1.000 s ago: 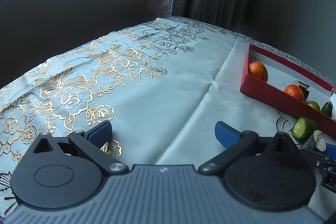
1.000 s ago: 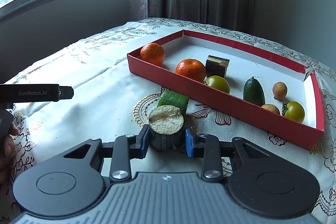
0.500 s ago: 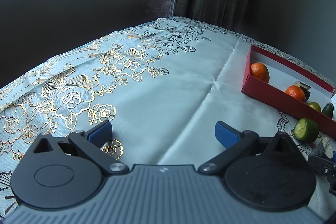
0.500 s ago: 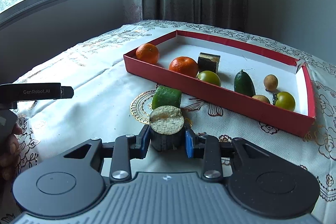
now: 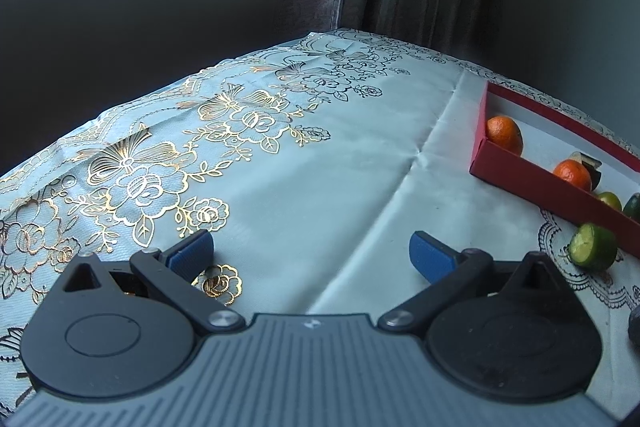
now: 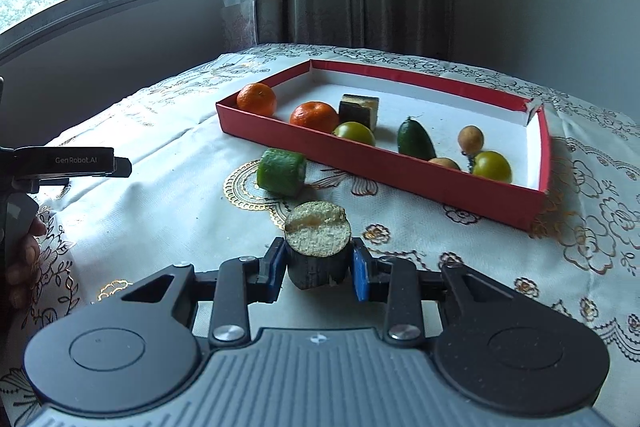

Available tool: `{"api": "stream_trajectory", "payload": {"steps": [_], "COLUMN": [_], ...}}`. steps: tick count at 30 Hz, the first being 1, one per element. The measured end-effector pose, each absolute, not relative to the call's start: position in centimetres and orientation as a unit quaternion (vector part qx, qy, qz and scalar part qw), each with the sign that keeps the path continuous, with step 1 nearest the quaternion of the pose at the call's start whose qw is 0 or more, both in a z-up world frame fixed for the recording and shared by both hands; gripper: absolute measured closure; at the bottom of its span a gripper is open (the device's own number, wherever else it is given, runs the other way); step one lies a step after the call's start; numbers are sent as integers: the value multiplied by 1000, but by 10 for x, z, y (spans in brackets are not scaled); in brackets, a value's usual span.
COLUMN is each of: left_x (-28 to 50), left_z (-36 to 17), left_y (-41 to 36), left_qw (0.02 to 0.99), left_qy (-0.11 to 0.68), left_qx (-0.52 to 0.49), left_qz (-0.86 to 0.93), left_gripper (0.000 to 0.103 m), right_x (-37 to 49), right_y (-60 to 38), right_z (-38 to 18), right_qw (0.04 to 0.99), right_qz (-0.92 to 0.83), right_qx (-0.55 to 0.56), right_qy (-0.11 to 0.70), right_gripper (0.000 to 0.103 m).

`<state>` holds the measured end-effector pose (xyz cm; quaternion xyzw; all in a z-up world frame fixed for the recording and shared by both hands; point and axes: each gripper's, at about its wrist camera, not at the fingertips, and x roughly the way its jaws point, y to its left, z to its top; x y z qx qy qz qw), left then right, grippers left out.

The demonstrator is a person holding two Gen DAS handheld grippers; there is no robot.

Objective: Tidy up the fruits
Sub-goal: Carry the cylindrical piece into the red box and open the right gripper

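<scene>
- Pinching a dark stub [image 6: 316,261] with a pale cut top, the right gripper [image 6: 318,267] holds it short of the red tray [image 6: 384,167].
- Next, by judgement: clear the near wall and release among the fruit.
- Left gripper [image 5: 311,254] hovers spread, empty.
- Green piece [image 6: 281,171] lies outside; the stub's kind is unclear.

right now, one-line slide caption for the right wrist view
Right gripper holds a dark cut fruit piece short of the red tray.

Left gripper [image 5: 310,257] spread wide and empty, tilted downward; right gripper [image 6: 318,269] pinched tight on a dark-skinned fruit chunk [image 6: 317,251].
</scene>
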<state>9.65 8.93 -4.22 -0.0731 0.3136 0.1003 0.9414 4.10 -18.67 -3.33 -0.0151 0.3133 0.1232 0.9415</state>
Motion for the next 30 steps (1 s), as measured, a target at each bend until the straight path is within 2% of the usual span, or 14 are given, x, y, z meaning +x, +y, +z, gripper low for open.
{"api": "stream_trajectory", "payload": {"steps": [15,23,30], "left_x": [98,98,98], "left_z": [-43,-43,-43], "left_y": [86,86,87], "left_qw": [940,940,941], "left_qy": [318,319,317], "left_qx": [-61,-60,-63], "left_qz": [109,109,103], "left_gripper": [0,0,0], "right_x": [38,76,121], "right_y": [-233,-257,-269], "right_z": [7,41,40], "right_qw": [956,967,968], "right_qz": [99,61,31], "right_qx": [-15,-12,1], "right_qy": [276,246,250], "right_gripper": [70,70,70]}}
